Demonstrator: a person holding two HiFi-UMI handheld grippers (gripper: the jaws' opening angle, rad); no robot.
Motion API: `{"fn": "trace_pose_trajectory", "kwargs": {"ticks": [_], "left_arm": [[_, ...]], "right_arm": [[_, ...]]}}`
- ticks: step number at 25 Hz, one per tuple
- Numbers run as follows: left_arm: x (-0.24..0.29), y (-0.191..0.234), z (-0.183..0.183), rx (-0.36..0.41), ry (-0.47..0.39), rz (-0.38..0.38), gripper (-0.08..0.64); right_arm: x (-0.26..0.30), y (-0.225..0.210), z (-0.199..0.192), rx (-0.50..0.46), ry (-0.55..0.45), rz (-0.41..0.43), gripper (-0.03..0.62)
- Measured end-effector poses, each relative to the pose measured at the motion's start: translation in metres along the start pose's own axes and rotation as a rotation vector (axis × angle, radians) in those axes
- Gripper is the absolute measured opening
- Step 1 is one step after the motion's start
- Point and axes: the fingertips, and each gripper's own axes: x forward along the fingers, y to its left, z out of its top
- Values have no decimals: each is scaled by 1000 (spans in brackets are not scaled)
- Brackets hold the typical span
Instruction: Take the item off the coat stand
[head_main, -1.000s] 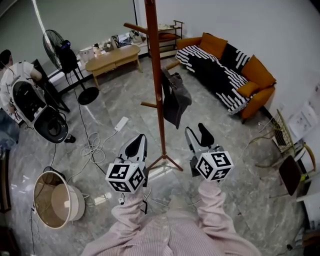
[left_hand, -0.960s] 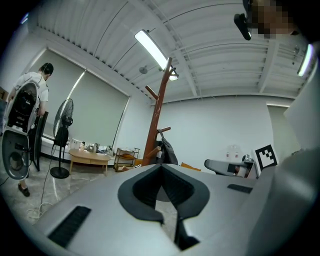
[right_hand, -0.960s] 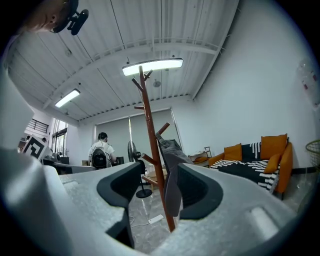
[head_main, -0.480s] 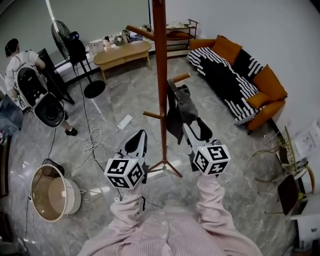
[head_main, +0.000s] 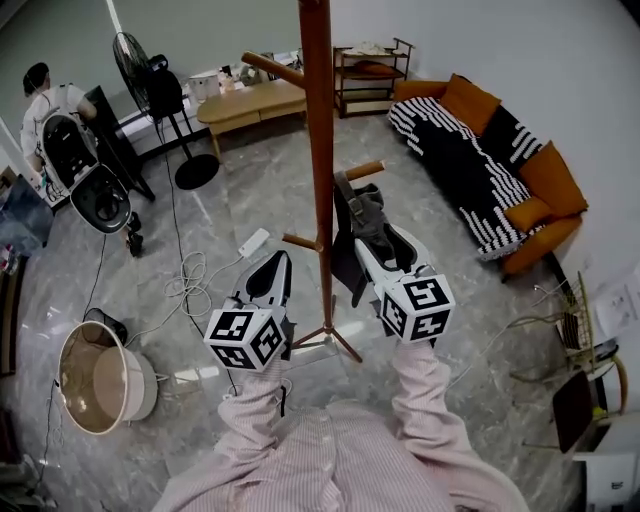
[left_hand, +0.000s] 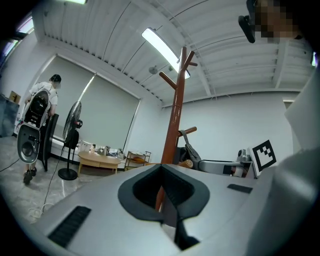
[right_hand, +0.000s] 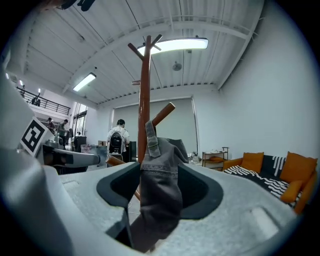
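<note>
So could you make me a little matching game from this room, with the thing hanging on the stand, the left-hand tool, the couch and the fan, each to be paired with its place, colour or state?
Things:
1. grey garment
2. left gripper
3. sofa
4. fan

Descriptions:
A. orange, with a black-and-white striped throw
B. jaws together, nothing in them
C. black, on a round base near the wooden table
D. hanging from a peg of the coat stand

Pairs: 1-D, 2-B, 3-A, 4-C
</note>
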Motion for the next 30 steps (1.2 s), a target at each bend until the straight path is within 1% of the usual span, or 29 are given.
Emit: {"fn": "trace_pose_trajectory", "kwargs": {"ticks": [2, 5, 8, 11, 14, 20, 30], "left_arm": [[3, 2, -3, -3, -1, 10, 2], [5, 2, -9, -7, 6, 15, 2], [4, 5, -12, -11, 17, 12, 2], [1, 10, -10, -14, 27, 7, 2], [-1, 9, -9, -11, 29, 0, 2], [-10, 12, -1, -7, 18, -19, 2], [-9, -3, 22, 17, -20, -63, 2]], "right_arm": [[5, -1, -3, 2, 16, 18, 219], [8, -5, -8, -15, 36, 23, 209], [13, -4, -9, -55, 49, 13, 153], [16, -3, -7, -64, 52, -8, 107], [14, -6, -5, -69, 47, -35, 75], [7, -4, 7, -82, 13, -88, 63], [-7, -16, 45, -133, -55, -146, 63]]}}
